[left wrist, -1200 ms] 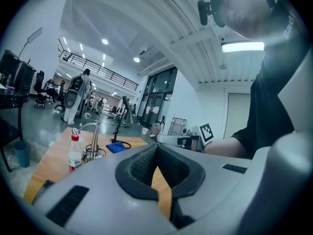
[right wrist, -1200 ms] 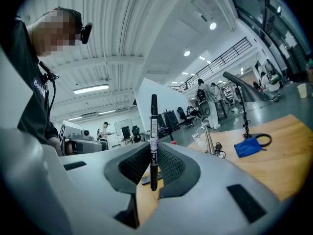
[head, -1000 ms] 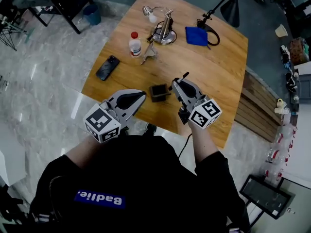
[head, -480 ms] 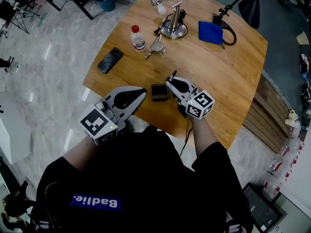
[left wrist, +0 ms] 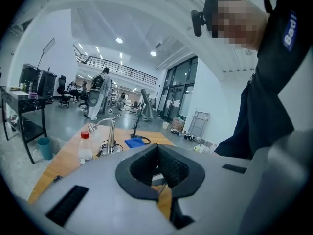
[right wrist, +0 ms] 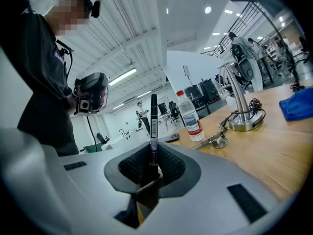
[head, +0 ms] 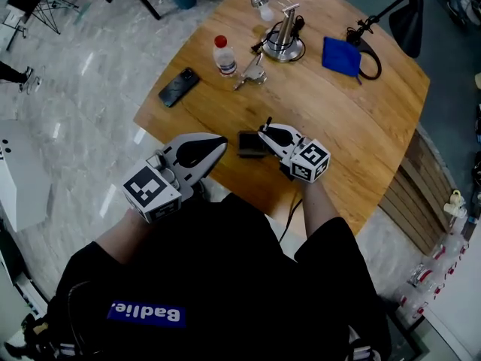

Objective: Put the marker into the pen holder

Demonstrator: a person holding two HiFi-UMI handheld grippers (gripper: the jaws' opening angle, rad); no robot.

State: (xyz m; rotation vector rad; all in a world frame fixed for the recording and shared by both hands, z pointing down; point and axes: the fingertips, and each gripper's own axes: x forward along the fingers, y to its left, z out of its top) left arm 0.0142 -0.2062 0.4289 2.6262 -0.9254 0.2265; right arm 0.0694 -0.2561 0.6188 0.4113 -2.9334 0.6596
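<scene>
A small dark square pen holder [head: 250, 143] stands on the wooden table [head: 353, 119] near its front edge. My right gripper [head: 266, 134] is right beside the holder's right side, shut on a black marker [head: 268, 122]. In the right gripper view the marker [right wrist: 153, 121] stands upright between the pads of that gripper [right wrist: 152, 168], its upper part sticking out above them. My left gripper [head: 219, 143] hovers just left of the holder, shut with nothing in it; its pads meet in the left gripper view [left wrist: 158, 173].
At the back of the table are a water bottle [head: 223, 55], a metal desk lamp [head: 282, 37], a metal clip [head: 252, 74], a blue cloth [head: 340, 56] and a black cable. A phone [head: 179, 86] lies near the left edge. Marble floor surrounds the table.
My right gripper has carried the marker left, from a short way off to right beside the pen holder. The left gripper has barely moved.
</scene>
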